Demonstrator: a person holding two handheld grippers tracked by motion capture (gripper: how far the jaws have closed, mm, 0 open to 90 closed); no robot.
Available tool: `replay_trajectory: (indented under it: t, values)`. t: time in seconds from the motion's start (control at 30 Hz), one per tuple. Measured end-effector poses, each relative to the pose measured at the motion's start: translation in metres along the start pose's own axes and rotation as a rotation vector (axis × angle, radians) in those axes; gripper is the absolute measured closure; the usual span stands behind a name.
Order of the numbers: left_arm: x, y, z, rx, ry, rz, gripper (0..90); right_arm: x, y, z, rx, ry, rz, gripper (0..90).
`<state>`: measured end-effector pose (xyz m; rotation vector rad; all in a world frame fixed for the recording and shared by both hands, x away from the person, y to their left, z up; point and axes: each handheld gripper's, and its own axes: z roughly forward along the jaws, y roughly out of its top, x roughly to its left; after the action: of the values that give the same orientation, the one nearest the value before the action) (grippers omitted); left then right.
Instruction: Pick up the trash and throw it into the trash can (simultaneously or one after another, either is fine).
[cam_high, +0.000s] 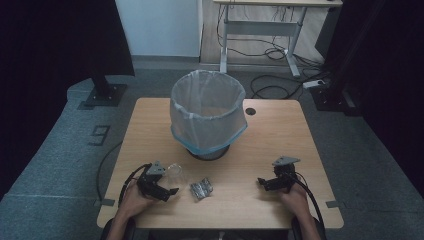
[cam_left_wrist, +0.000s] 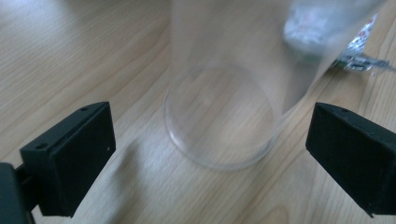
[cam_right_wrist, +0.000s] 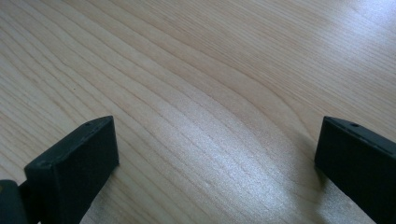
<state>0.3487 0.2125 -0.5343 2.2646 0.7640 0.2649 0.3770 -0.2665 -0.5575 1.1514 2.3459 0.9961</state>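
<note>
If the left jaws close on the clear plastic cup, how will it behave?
The clear cup looks thin-walled, so it probably flexes or dents under a firm squeeze. It seems empty, likely very light and easy to tip. Its smooth surface may slip between the open jaws.

A single large dark numeral "9" (cam_high: 100, 134) is lying marked on the grey carpeted floor (cam_high: 55, 150), just off the left edge of the wooden table (cam_high: 270, 145), level with the table's far half. It is showing in the high view, seen at a slant.

On the table's near part, a crumpled silvery wrapper (cam_high: 201, 188) is carrying some small print. In the left gripper view that wrapper (cam_left_wrist: 359, 51) is showing red and dark marks on its foil, but they are blurring too much to be read as any word or brand.
</note>
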Motion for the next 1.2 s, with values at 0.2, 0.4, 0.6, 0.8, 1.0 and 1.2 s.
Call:
replay_trajectory:
  t: [0.2,0.4,0.6,0.8,1.0,1.2]
  values:
    - [-0.002,0.007,0.007,-0.013,-0.010,0.009,4.4,0.000,0.000,0.000,0.000,0.000,0.000,0.0]
    - [-0.003,0.014,0.012,-0.015,-0.013,0.021,8.3,0.000,0.000,0.000,0.000,0.000,0.000,0.0]
    - [-0.004,0.016,0.015,-0.006,-0.010,0.036,15.1,0.000,0.000,0.000,0.000,0.000,0.000,0.0]
    - [-0.004,0.016,0.015,0.007,-0.026,0.039,29.4,0.000,0.000,0.000,0.000,0.000,0.000,0.0]
    - [-0.003,0.017,0.013,-0.007,-0.027,0.030,32.9,0.000,0.000,0.000,0.000,0.000,0.000,0.0]
    - [0.003,0.017,0.005,-0.039,-0.015,-0.008,34.7,0.000,0.000,0.000,0.000,0.000,0.000,0.0]
